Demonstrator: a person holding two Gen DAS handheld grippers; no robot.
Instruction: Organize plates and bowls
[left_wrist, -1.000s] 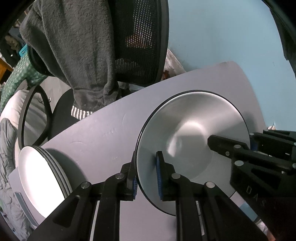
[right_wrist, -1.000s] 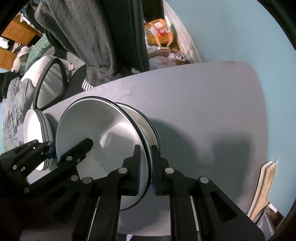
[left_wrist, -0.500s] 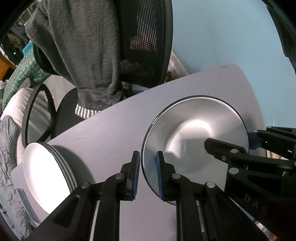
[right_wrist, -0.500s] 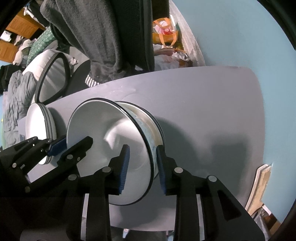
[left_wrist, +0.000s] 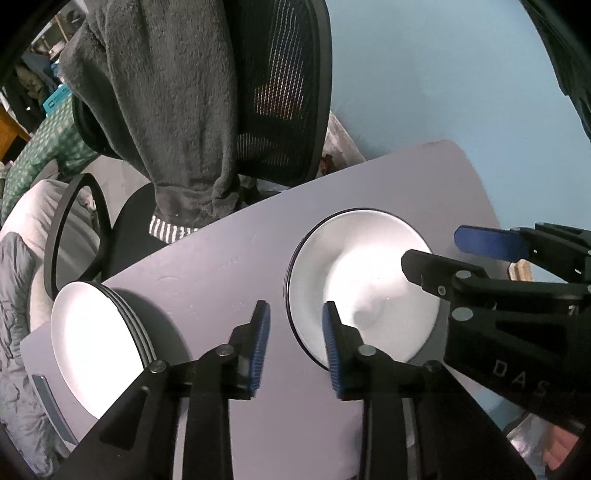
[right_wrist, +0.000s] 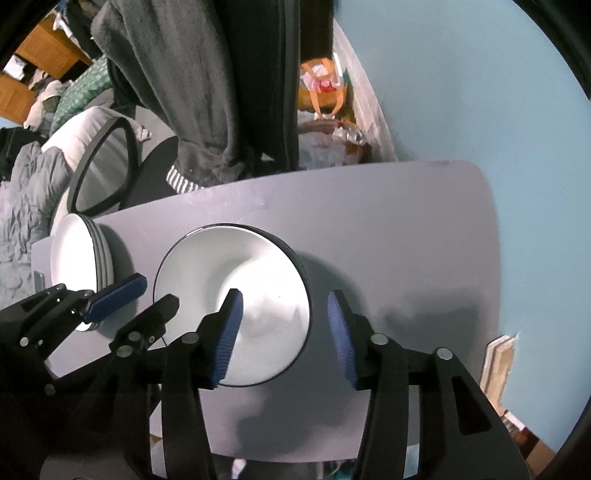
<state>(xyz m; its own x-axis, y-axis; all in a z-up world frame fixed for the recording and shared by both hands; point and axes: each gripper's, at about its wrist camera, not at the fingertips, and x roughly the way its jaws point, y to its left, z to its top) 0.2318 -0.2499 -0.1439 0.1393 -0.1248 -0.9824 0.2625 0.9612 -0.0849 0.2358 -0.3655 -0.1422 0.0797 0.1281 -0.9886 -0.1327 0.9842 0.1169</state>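
Note:
A white plate with a dark rim lies on top of a bowl on the grey table; the bowl is almost hidden under it. A stack of white plates sits at the table's left end. My left gripper is open and empty, its jaws astride the plate's left rim without touching it. My right gripper is open and empty over the plate's right rim. Each gripper shows in the other's view: the right one, the left one.
An office chair draped with a grey fleece garment stands just behind the table's far edge. A blue wall is to the right. Bedding lies to the left and bags at the back.
Both grippers have let go of the plate, opened wide and pulled back. The plate has gone from tilted up to lying flat on the bowl.

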